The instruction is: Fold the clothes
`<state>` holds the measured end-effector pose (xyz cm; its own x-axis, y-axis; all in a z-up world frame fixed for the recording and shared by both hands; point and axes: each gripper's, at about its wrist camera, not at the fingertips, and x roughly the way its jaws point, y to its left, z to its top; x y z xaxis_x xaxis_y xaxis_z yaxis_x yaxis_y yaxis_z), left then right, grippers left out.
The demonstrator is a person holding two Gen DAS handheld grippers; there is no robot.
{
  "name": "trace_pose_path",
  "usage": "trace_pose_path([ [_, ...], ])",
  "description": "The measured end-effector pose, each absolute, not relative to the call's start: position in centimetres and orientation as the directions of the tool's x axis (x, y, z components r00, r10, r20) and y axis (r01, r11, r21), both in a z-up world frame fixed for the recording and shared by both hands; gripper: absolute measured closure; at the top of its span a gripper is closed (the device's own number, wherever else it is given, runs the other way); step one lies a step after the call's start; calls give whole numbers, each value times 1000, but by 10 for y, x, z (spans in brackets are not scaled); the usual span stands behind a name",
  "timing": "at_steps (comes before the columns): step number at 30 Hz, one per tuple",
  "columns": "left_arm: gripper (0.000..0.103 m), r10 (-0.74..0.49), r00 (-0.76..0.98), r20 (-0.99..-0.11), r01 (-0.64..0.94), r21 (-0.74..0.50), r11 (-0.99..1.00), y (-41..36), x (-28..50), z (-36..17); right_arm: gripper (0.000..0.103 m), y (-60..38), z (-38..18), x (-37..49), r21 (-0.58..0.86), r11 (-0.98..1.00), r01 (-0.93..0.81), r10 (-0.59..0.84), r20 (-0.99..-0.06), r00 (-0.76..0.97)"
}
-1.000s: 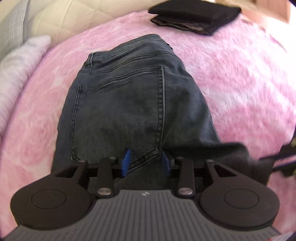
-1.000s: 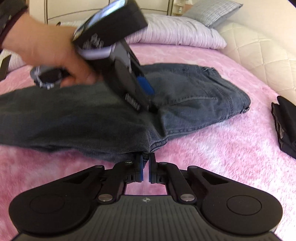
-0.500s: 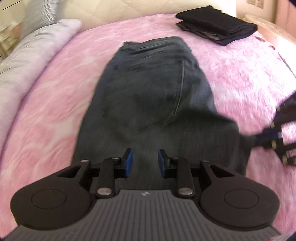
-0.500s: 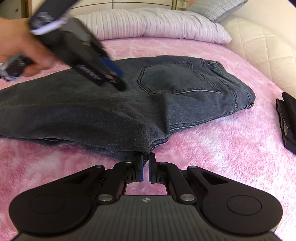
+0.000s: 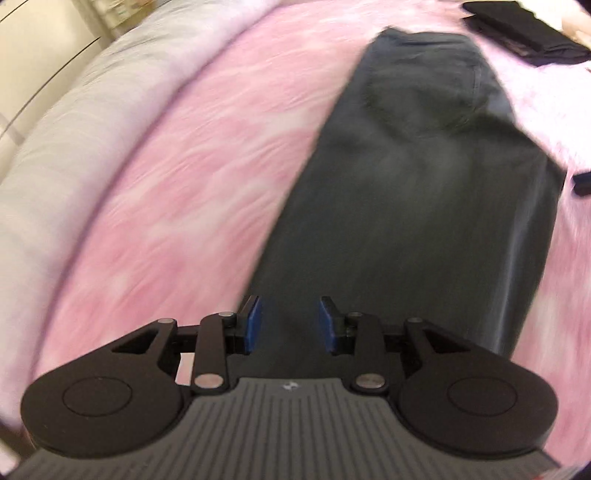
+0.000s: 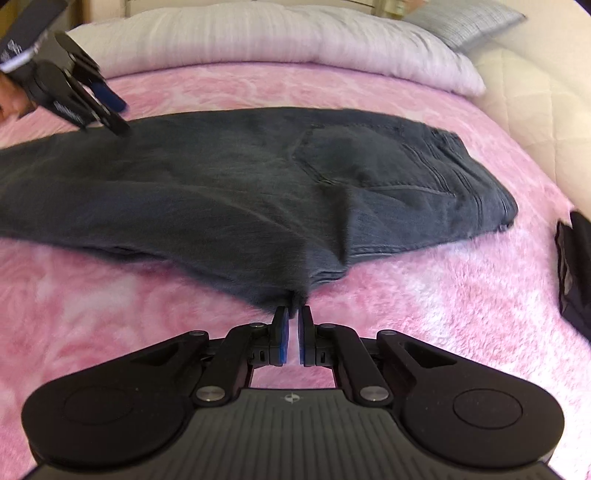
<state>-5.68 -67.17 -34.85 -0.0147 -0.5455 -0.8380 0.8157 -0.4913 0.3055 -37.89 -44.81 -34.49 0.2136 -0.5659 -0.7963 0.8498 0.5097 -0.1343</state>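
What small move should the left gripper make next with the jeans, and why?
Probably carry the left gripper on toward the leg end of the jeans and lower it to grip there: its jaws stand apart, opening, with nothing between them, while the right gripper is opening at the near edge.

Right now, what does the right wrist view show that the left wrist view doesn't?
Right wrist only: the left gripper seen from outside, hovering over the leg end of the jeans, plus the right gripper, its jaws opening at the crotch fold's edge.

Left wrist only: the left gripper's own blue pads, apart, with denim beyond them, nothing held.

Both: jeans flat on the pink blanket, the pillow, the folded black garment.
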Motion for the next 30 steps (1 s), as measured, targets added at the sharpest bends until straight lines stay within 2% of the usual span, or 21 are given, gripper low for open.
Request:
trace_pose_path([
  [5,73,-503,158,-850,842,382,-382,-592,41,-328,91,-419,-333,-346,-122,621,774,-529,-794,299],
  [8,69,-463,228,-857,851,407,-332,-536,92,-322,88,-396,-328,-310,-108,695,711,-492,-792,361],
  [11,64,-453,259,-853,840,430,-331,-487,130,-328,84,-374,-325,-266,-123,750,649,-473,-786,398],
  [15,64,-453,247,-857,839,423,-342,-434,171,-341,78,-342,-324,-203,-151,802,578,-453,-784,424],
  [17,63,-469,231,-853,849,412,-332,-418,190,-343,74,-324,-327,-167,-158,816,556,-442,-791,424],
  [21,60,-516,208,-831,785,457,-418,-396,215,-351,58,-287,-329,-96,-181,843,506,-432,-788,438],
  [23,60,-534,195,-822,731,485,-480,-391,220,-356,58,-268,-331,-63,-210,864,457,-429,-782,452],
  [26,58,-549,175,-817,742,476,-472,-394,231,-353,57,-242,-339,-12,-275,901,334,-415,-771,484],
  [30,47,-573,149,-806,776,455,-437,-394,242,-346,53,-224,-362,47,-400,898,182,-434,-744,508],
])
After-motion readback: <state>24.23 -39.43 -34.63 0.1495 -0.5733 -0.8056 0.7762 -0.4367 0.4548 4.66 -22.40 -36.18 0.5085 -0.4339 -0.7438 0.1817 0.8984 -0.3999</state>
